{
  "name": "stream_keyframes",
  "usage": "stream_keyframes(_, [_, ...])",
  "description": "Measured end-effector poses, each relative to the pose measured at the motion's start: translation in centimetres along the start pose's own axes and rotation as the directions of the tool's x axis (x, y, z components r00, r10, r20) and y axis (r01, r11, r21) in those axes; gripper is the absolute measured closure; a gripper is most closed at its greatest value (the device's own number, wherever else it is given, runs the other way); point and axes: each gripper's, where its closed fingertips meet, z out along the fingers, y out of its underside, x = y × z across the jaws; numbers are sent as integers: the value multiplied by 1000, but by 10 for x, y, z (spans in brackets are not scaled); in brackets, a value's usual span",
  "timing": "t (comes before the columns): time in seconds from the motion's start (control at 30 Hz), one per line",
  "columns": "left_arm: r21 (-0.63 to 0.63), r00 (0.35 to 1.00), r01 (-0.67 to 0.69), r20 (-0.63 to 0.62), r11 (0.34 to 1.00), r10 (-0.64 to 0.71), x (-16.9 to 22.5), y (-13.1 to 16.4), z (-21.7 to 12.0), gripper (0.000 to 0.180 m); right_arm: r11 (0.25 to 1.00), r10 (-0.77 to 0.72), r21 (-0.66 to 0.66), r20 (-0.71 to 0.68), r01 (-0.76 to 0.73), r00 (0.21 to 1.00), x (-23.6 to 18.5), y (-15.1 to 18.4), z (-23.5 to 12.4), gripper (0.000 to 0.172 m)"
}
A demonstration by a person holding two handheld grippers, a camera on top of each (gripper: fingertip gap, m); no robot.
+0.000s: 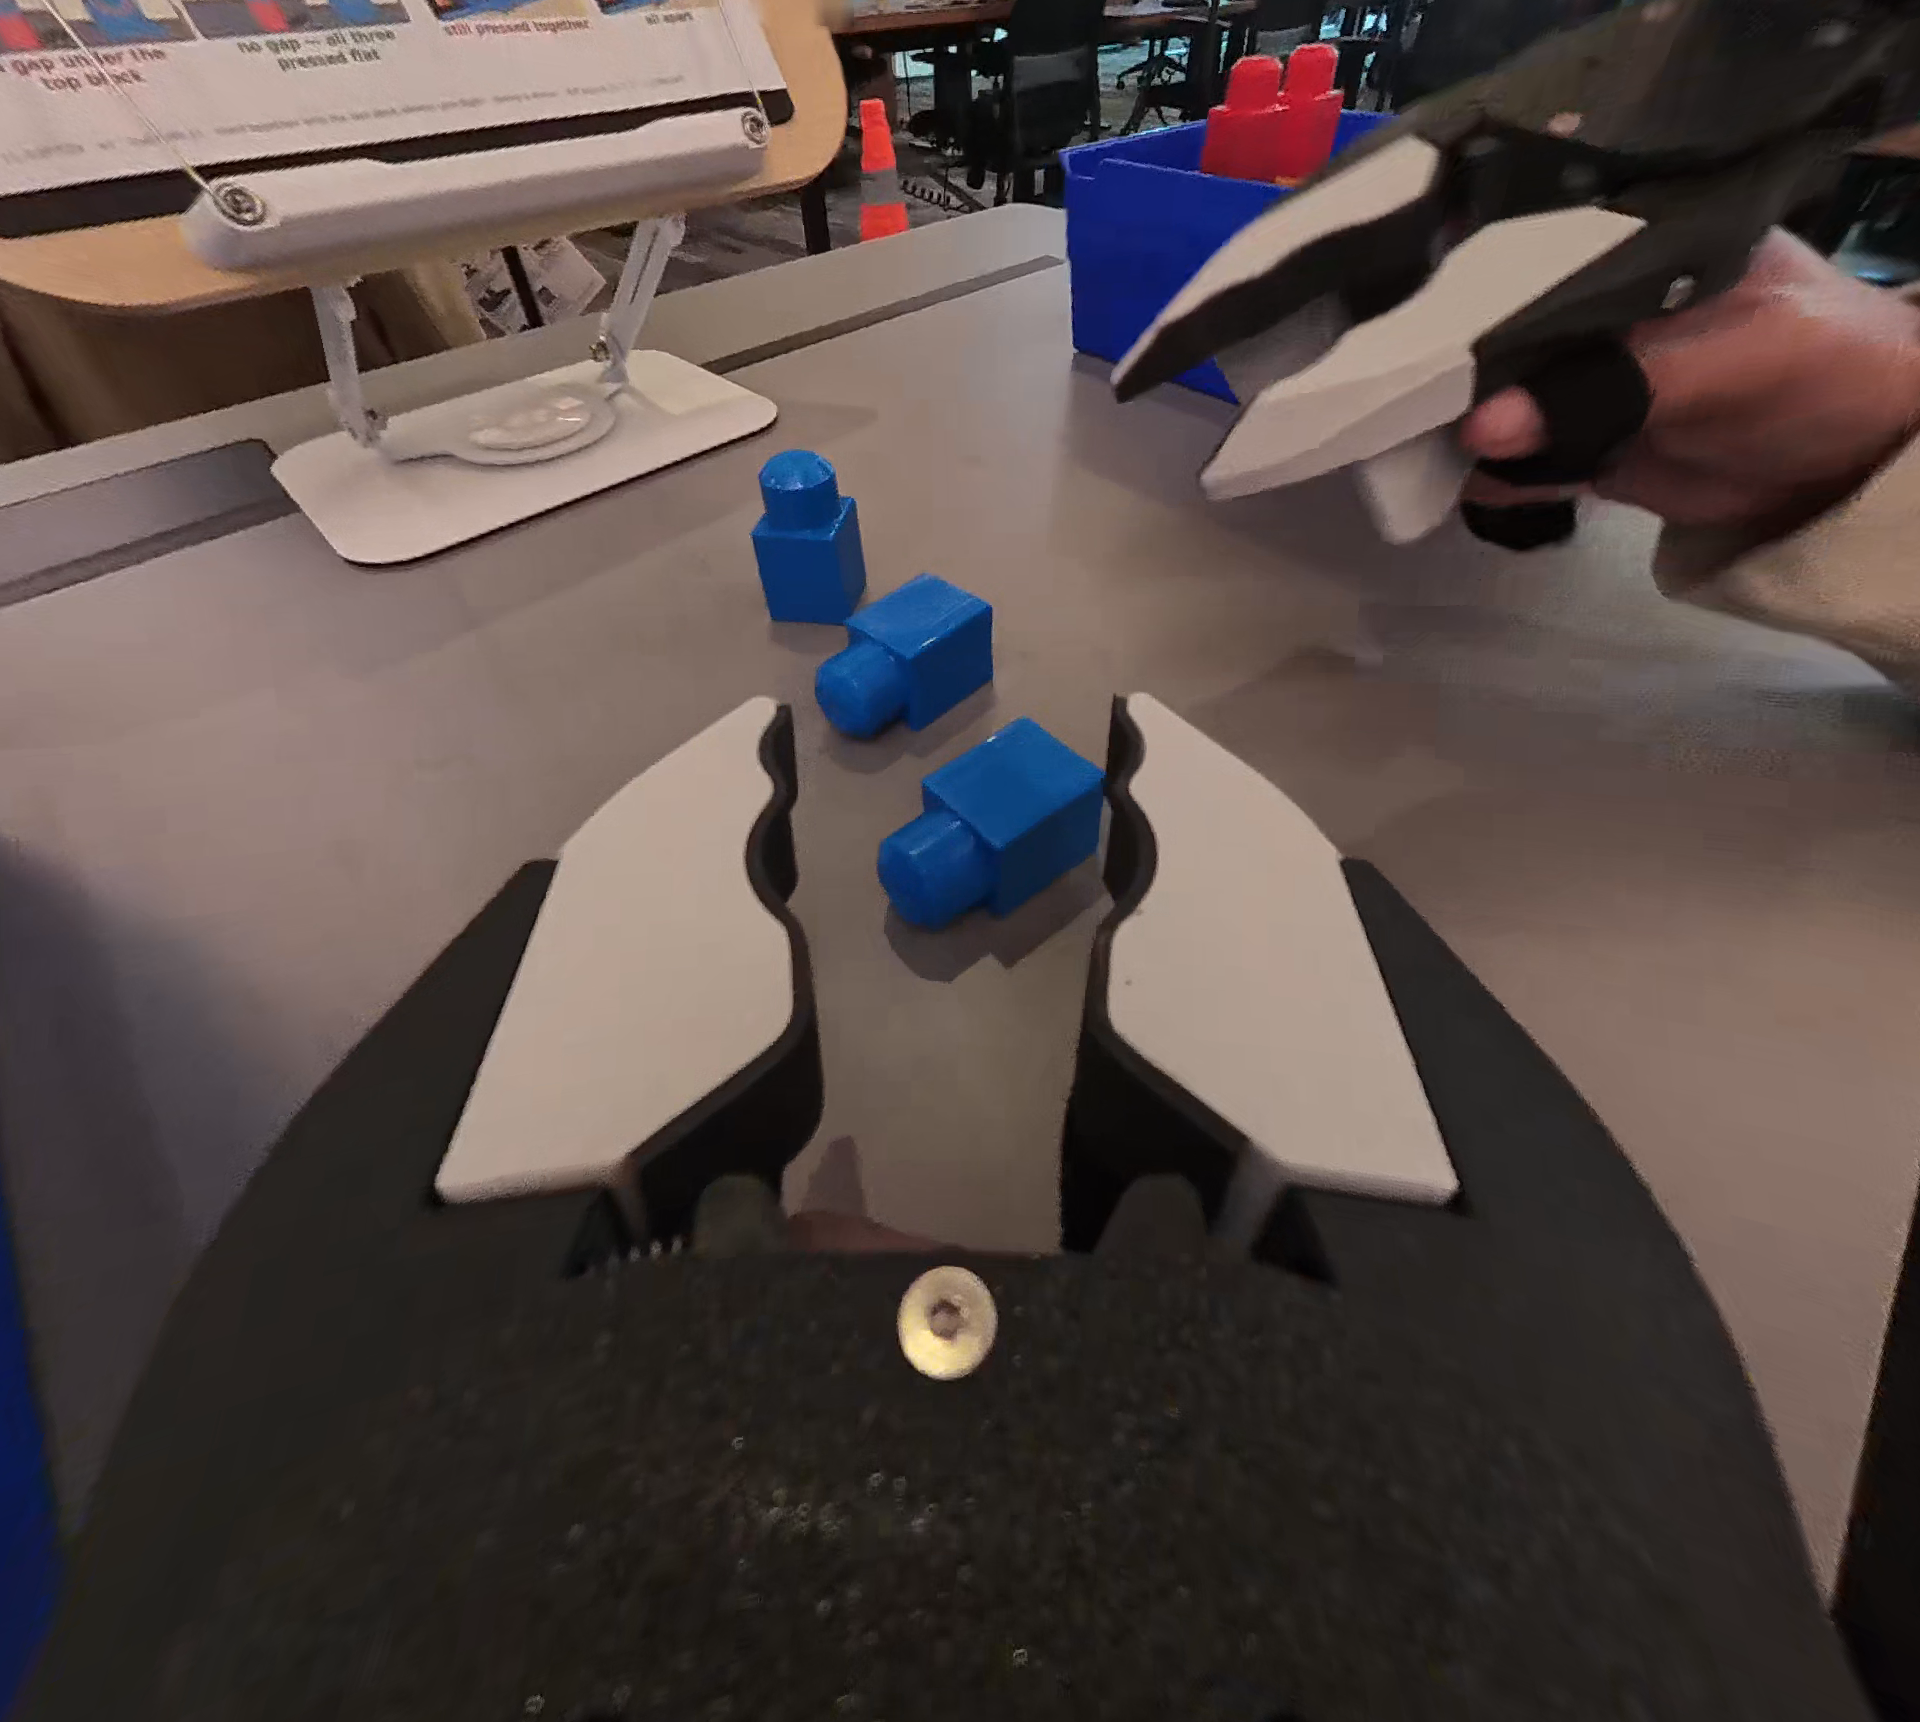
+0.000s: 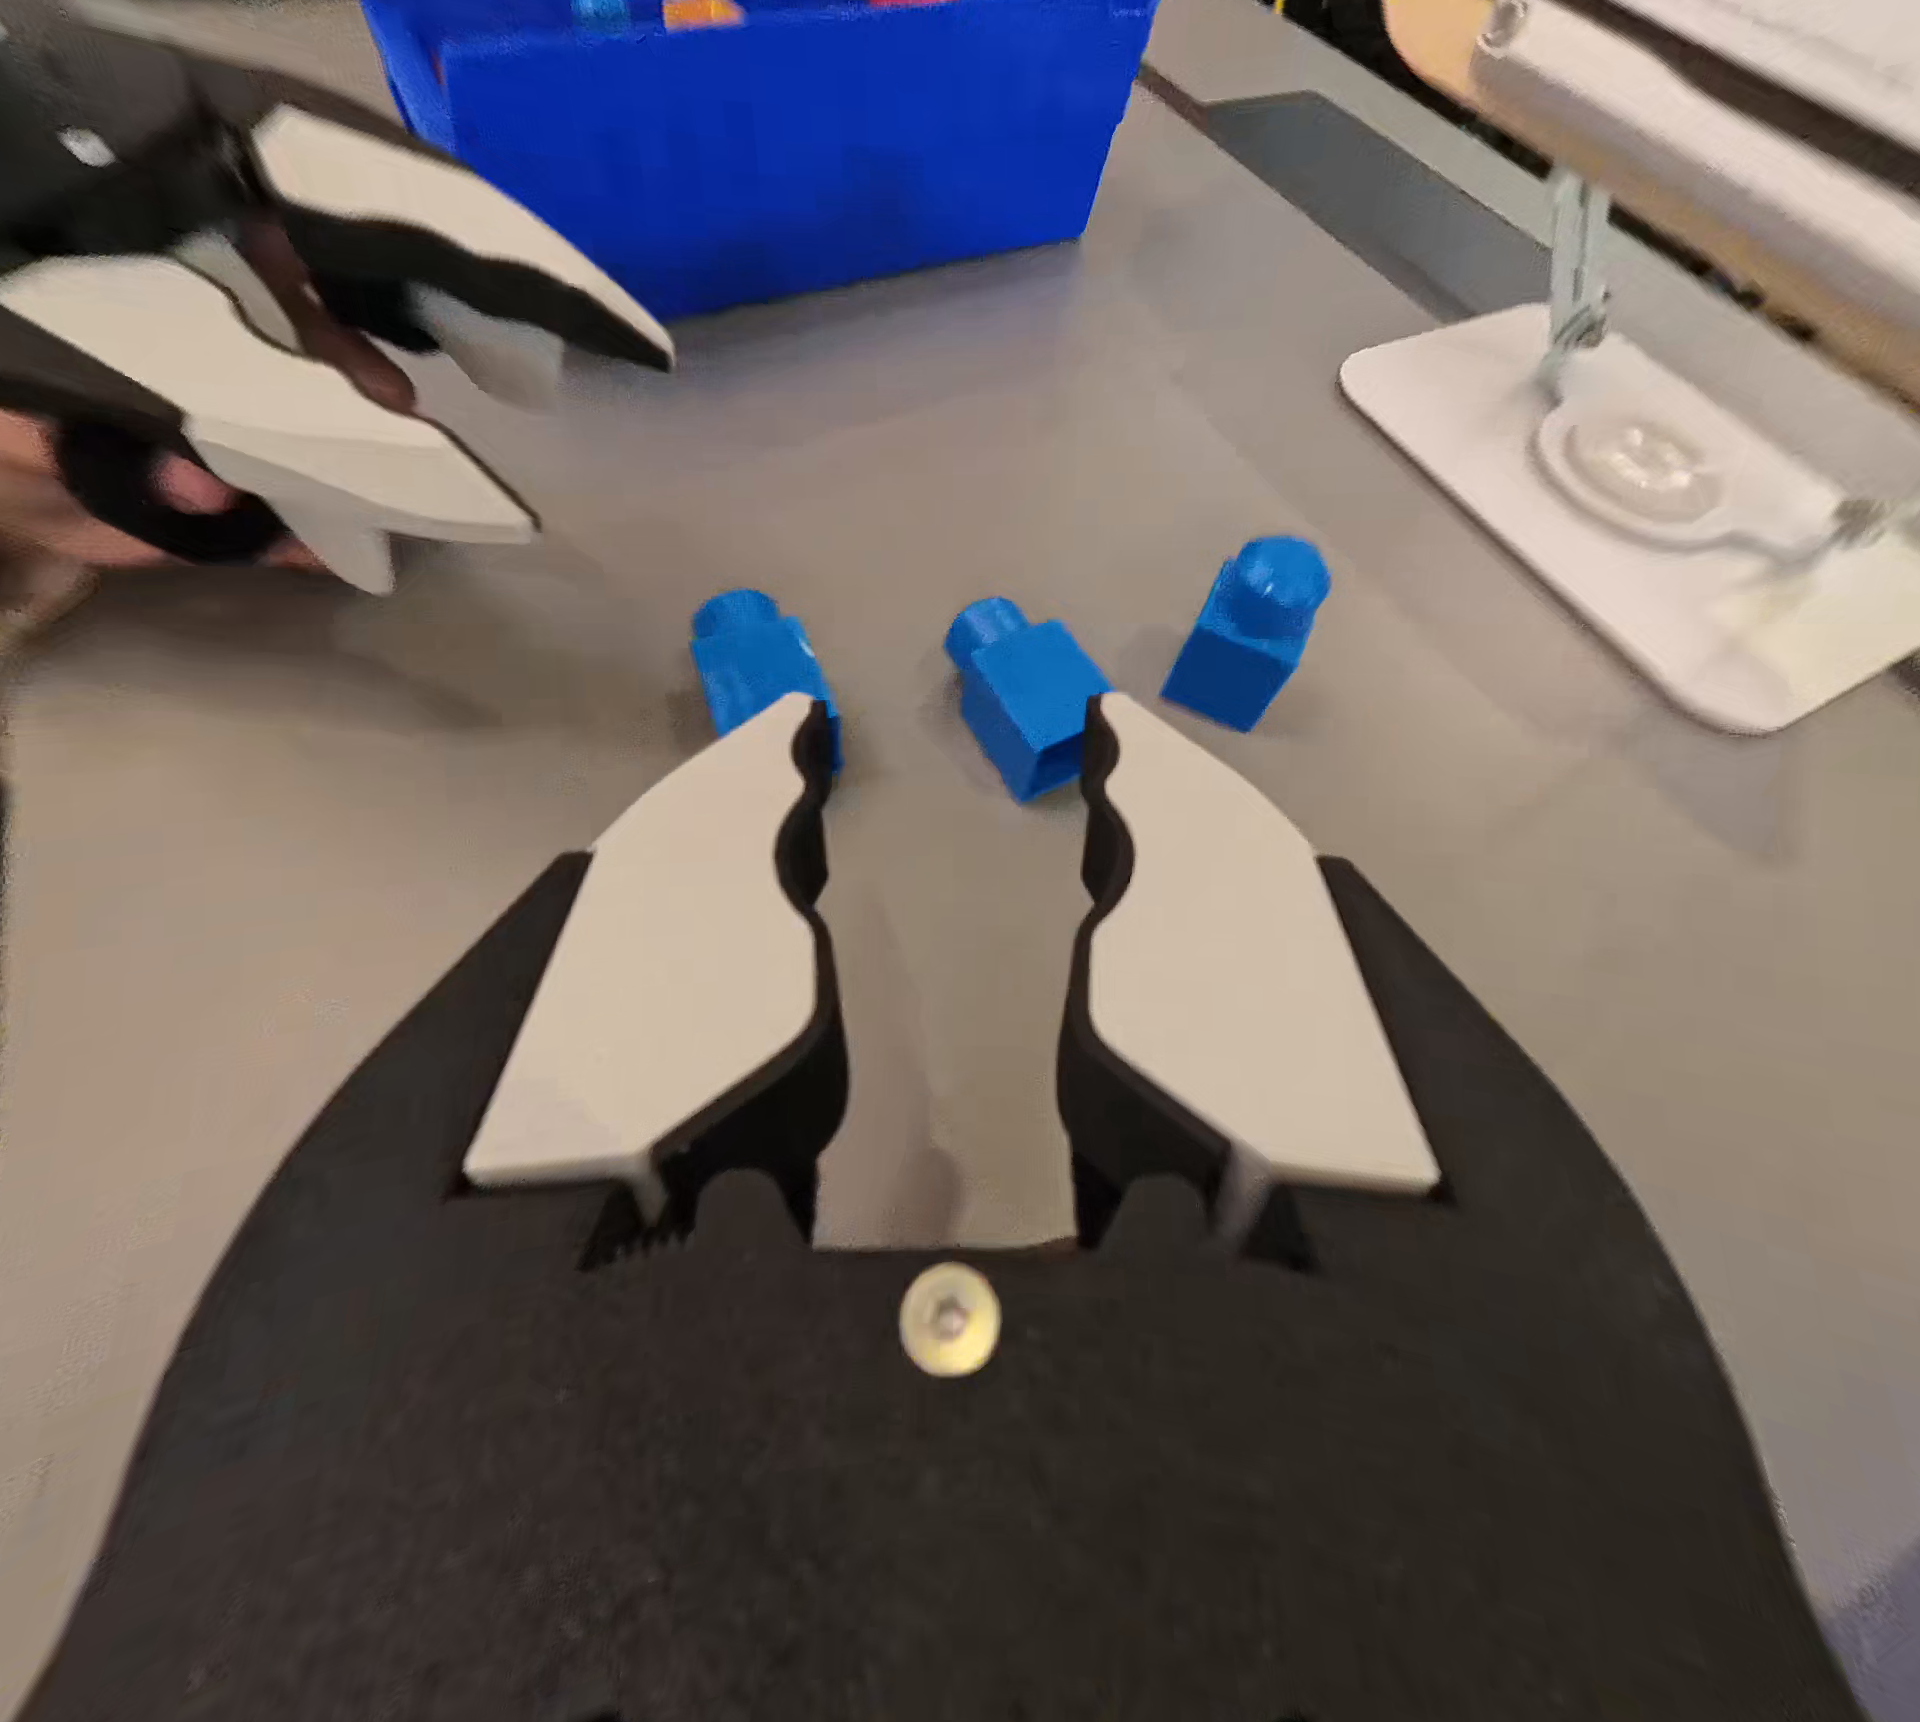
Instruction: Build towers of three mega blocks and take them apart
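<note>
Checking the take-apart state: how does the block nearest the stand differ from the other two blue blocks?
The far block stands upright, stud up; the middle block and near block lie on their sides, studs sideways. The far and middle blocks sit close together; the near one lies apart. All are blue, single-stud and loose on the table.

both grippers (image 1: 945, 716) (image 2: 951, 716) gape, jaws bare.

Smooth blue plastic blocks (image 1: 992, 825), matt grey tabletop (image 1: 1351, 841), ribbed blue plastic bin (image 2: 769, 145), glossy white stand base (image 1: 520, 446)
</note>
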Motion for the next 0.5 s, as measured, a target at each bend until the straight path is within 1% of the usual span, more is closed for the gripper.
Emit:
stream_keyframes(0.03, [3, 1000, 4, 2, 1000, -4, -2, 0, 0, 122, 996, -69, -55, 19, 70, 997, 3, -4, 7, 127])
stream_keyframes(0.1, [22, 1000, 1, 12, 1000, -2, -5, -2, -2, 121, 962, -147, -217, 109, 168, 983, 7, 0, 25, 126])
stream_keyframes(0.17, [33, 1000, -3, 27, 999, 2, -6, -3, -3, 122, 898, -178, -361, 227, 252, 957, 7, 12, 42, 126])
stream_keyframes(0.23, [30, 1000, -12, 26, 999, 11, -5, -2, -2, 121, 818, -216, -470, 282, 331, 935, 15, 24, 57, 125])
stream_keyframes(0.3, [23, 1000, -16, 14, 1000, 16, -3, -1, -1, 121, 759, -245, -524, 321, 387, 915, 21, 29, 68, 125])
stream_keyframes(0.37, [22, 1000, -16, 9, 1000, 16, -3, -1, -1, 121, 725, -236, -549, 368, 415, 899, 19, 33, 75, 124])
stream_keyframes(0.47, [23, 1000, -4, -5, 1000, 4, -2, -1, -1, 121, 651, -240, -611, 397, 450, 886, 23, 46, 81, 124])
stream_keyframes(0.5, [23, 1000, 2, -11, 1000, -2, -3, -1, -1, 121, 640, -241, -620, 400, 454, 884, 23, 49, 84, 124])
